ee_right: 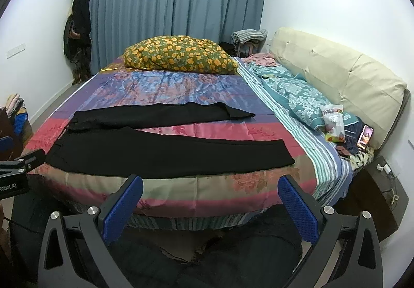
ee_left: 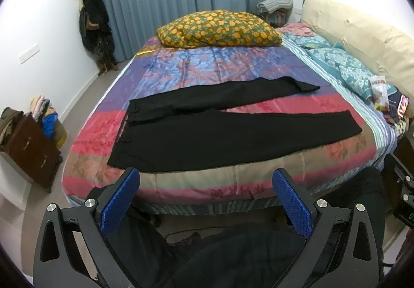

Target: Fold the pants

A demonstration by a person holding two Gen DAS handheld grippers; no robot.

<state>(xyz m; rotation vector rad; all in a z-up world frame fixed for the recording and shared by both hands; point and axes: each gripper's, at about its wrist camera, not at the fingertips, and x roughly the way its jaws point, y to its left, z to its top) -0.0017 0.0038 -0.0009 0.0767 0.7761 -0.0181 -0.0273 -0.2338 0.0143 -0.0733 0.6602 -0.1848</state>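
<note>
Black pants (ee_left: 207,133) lie flat on the colourful bed cover (ee_left: 196,70), waistband at the left, both legs spread apart and pointing right. They also show in the right wrist view (ee_right: 160,151). My left gripper (ee_left: 205,179) is open and empty, held off the near edge of the bed just short of the pants. My right gripper (ee_right: 211,186) is open and empty, also at the near edge of the bed. The right gripper's body shows at the right edge of the left wrist view (ee_left: 401,184), and the left gripper's body shows at the left edge of the right wrist view (ee_right: 15,171).
A floral pillow (ee_left: 220,29) lies at the far side of the bed. A teal quilt (ee_left: 336,65), a snack bag (ee_right: 333,120) and a phone (ee_right: 364,136) lie along the cream headboard (ee_right: 336,73) at right. A dark nightstand (ee_left: 31,148) stands left, and another nightstand (ee_right: 375,200) right.
</note>
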